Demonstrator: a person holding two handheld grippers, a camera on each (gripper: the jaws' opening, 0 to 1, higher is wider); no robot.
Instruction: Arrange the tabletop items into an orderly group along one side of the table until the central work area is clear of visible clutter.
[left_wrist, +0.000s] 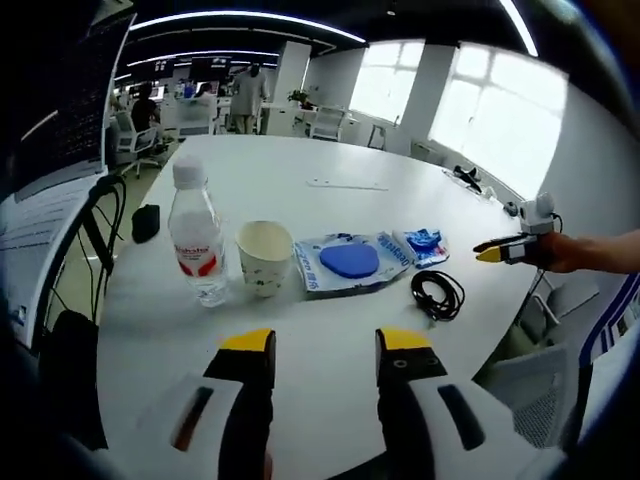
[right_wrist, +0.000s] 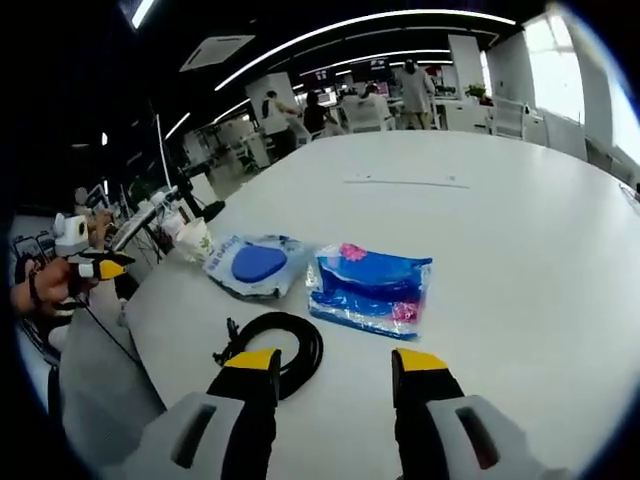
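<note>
A clear water bottle (left_wrist: 196, 240), a paper cup (left_wrist: 265, 257), a clear packet with a blue round pad (left_wrist: 350, 262), a small blue packet (left_wrist: 424, 243) and a coiled black cable (left_wrist: 438, 292) stand in a row on the white table (left_wrist: 300, 180). My left gripper (left_wrist: 326, 345) hangs open in front of the row, holding nothing. My right gripper (right_wrist: 335, 362) is open just short of the cable (right_wrist: 285, 340), with the blue packet (right_wrist: 370, 288) and the pad packet (right_wrist: 255, 265) beyond. The cup (right_wrist: 195, 238) is farther left. A hand holds each gripper: the right one (left_wrist: 497, 250), the left one (right_wrist: 95, 268).
A black mouse-like object (left_wrist: 145, 222) lies near the table's left edge. A thin flat strip (left_wrist: 347, 184) lies farther across the table. Dark small items (left_wrist: 470, 178) rest at the far right edge. Office chairs (left_wrist: 85, 250) stand around the table, and people stand in the background.
</note>
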